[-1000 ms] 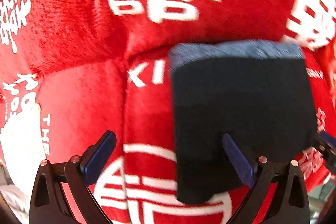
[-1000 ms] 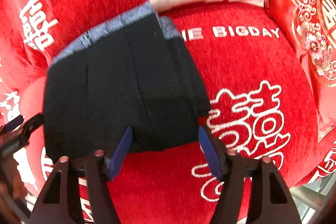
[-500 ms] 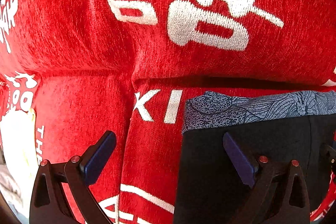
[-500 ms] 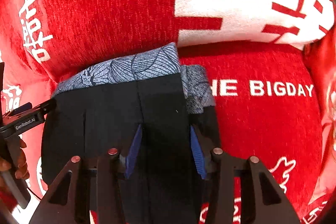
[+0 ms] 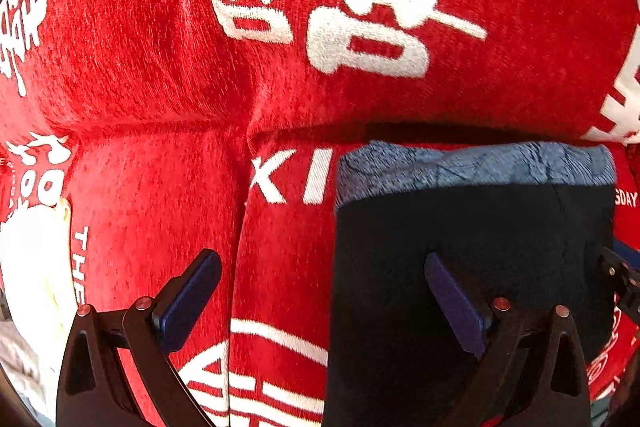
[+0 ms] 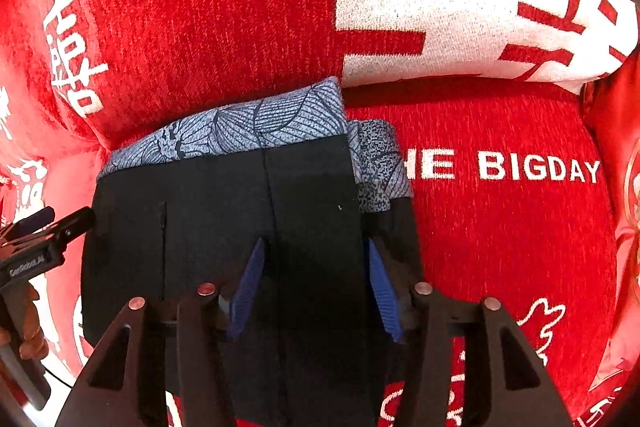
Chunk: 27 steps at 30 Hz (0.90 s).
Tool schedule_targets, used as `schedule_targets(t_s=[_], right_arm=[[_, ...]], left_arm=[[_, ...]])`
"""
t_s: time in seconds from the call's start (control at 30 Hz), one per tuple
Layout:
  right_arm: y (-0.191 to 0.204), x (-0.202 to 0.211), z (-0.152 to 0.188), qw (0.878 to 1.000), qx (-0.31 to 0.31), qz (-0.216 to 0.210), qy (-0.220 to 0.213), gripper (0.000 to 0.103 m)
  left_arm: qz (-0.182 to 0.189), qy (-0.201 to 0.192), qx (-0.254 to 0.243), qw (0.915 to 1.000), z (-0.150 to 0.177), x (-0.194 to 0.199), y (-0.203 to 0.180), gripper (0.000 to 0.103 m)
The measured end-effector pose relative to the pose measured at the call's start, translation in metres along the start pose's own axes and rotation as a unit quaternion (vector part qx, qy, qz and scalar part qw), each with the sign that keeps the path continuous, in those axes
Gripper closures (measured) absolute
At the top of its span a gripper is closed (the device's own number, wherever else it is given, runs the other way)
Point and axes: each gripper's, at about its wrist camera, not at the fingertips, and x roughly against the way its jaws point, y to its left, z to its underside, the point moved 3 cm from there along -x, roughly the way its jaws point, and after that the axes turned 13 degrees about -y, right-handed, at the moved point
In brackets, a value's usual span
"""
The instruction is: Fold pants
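Folded dark pants with a blue leaf-print lining lie flat on the red sofa seat, their far edge against the backrest. My left gripper is open wide across the pants' left edge, one finger over the red seat and the other over the dark cloth. My right gripper points down on the right part of the pants. Its jaws are opening, with a strip of the top layer between the blue pads. Each gripper's tip shows at the edge of the other's view.
The red sofa seat carries white lettering, and its backrest rises right behind the pants. A red-and-white cushion leans at the back right. A person's hand holds the left gripper's handle.
My right gripper came in over the pants from their near edge, narrowed its jaws, then widened them slightly. The left view drew closer to the backrest, then eased back a little.
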Motion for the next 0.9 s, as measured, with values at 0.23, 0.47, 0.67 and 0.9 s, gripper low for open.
schedule_targets(t_s=[0.23,0.47,0.67,0.9], right_arm=[[0.004,0.005,0.005,1.0,0.003,-0.001,0.005,0.042],[0.0,0.02,0.018,1.0,0.003,-0.003,0.009,0.04],[-0.021,0.04,0.031,1.0,-0.013,-0.008,0.02,0.036],[-0.079,0.06,0.031,1.0,0.01,0.02,0.016,0.036]], left_arm=[[0.01,0.008,-0.009,0.9999,0.01,0.001,-0.007,0.001],[0.018,0.015,-0.013,0.9996,0.017,0.006,-0.011,0.001],[0.039,0.026,-0.009,0.9988,0.025,0.01,-0.011,0.001],[0.051,0.037,-0.007,0.998,0.03,0.01,-0.008,0.001]])
